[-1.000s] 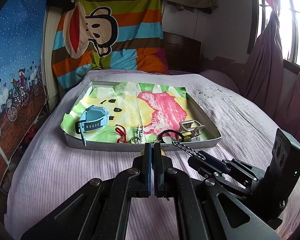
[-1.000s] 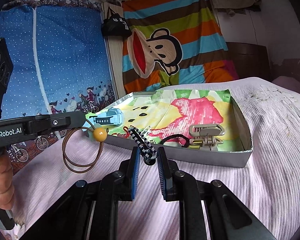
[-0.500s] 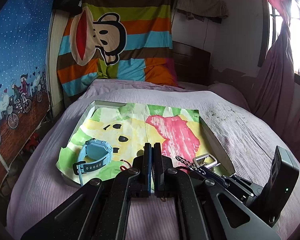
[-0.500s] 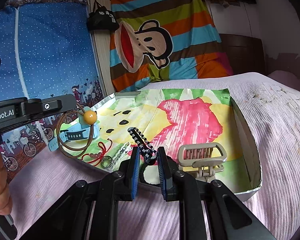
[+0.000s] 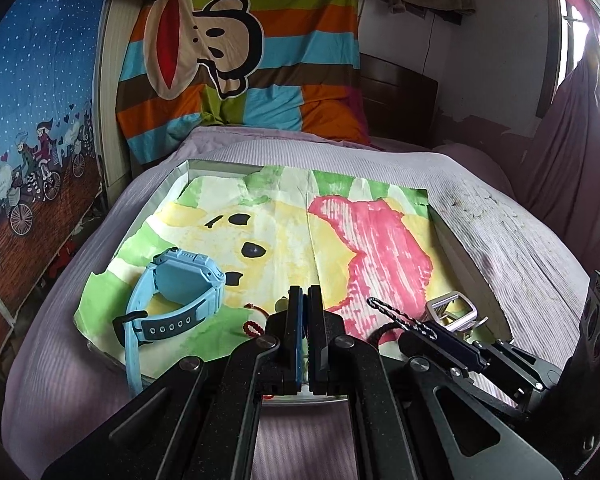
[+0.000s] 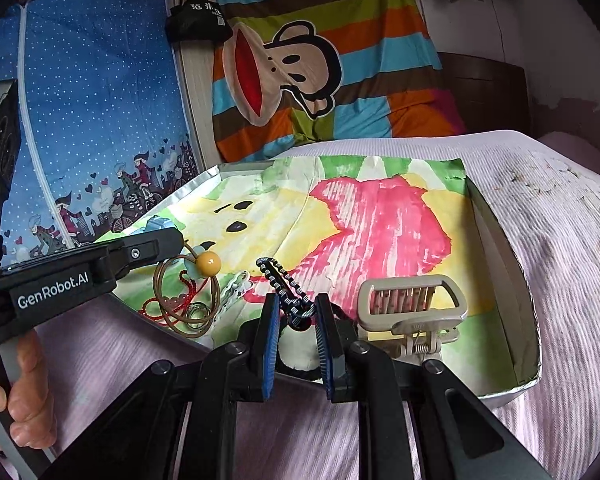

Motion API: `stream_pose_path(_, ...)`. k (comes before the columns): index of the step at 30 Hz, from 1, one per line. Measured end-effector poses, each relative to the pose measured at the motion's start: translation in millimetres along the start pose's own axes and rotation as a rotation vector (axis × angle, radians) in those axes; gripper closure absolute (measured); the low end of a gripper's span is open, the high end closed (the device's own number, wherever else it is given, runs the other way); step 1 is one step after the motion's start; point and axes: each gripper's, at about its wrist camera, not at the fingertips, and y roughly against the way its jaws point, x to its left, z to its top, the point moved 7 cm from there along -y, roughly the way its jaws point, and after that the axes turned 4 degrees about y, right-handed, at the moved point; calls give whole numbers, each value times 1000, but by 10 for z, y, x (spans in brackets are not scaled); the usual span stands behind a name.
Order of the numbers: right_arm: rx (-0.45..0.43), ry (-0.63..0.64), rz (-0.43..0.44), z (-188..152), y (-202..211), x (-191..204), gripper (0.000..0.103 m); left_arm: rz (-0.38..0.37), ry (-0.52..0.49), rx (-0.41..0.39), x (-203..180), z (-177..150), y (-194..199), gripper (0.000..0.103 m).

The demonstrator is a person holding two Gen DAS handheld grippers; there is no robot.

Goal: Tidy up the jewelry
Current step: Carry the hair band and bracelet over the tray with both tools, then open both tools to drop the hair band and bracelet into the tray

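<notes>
Lilac bedspread [image 6: 560, 248] under painted tray [image 6: 496, 240] — right hand-held gripper [image 6: 296, 336] clamped on blue-black braided cord [image 6: 278, 278], left hand-held gripper [image 5: 304, 304] clenched — brown bead-tipped hair tie [image 6: 188, 300] dangling.

The tray [image 6: 496, 236] lies on the bed [image 6: 560, 208]. In the tray, the watch [image 5: 180, 292] is at the near left corner, the hair clip [image 6: 412, 308] at the near right corner, and the bead string [image 6: 168, 304] between them.

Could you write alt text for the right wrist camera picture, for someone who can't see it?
The right gripper pinches a black-and-white braided cord over a shallow tray lined with a painted paper, set on a bed. To its left, the left gripper dangles a brown hair tie with a yellow bead over the tray; a beige hair claw lies at right.
</notes>
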Motion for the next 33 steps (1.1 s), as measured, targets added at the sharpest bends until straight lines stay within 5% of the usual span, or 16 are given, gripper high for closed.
stream_pose_path(18, -6, -39, -27, -16, 50, -80, 85, 8, 68, 19, 185, -100, -9, 102)
stream_pose_path(30, -99, -18, -64, 47, 407, -5, 57, 14, 69, -32, 214, -73, 346, 101)
stream_pose_path(33, -122, -23, -71, 57, 503, -2, 49, 18, 63, -47, 206, -77, 447, 92)
